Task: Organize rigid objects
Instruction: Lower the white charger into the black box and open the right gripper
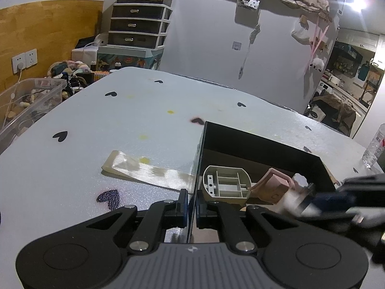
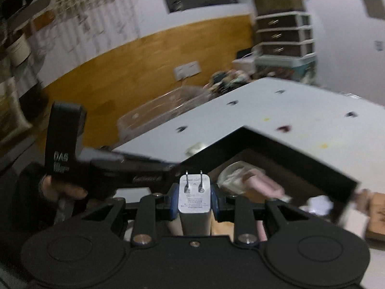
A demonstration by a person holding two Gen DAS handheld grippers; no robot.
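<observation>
A black open box [image 1: 259, 142] sits on the pale table; it also shows in the right wrist view [image 2: 276, 142]. Inside lie a grey plastic shell [image 1: 225, 183] and a pink holder [image 1: 274, 184]. My left gripper [image 1: 191, 207] is shut on the box's near left wall [image 1: 196, 168]. My right gripper [image 2: 194, 198] is shut on a white plug charger [image 2: 194, 192], prongs forward, just above the box's near corner. The right gripper appears blurred at the right of the left wrist view [image 1: 336, 202].
A beige flat strip [image 1: 144, 168] lies on the table left of the box. A clear water bottle [image 1: 375, 147] stands at the far right. A clear storage bin [image 1: 26, 101] and a drawer tower [image 1: 139, 24] stand beyond the table's left edge.
</observation>
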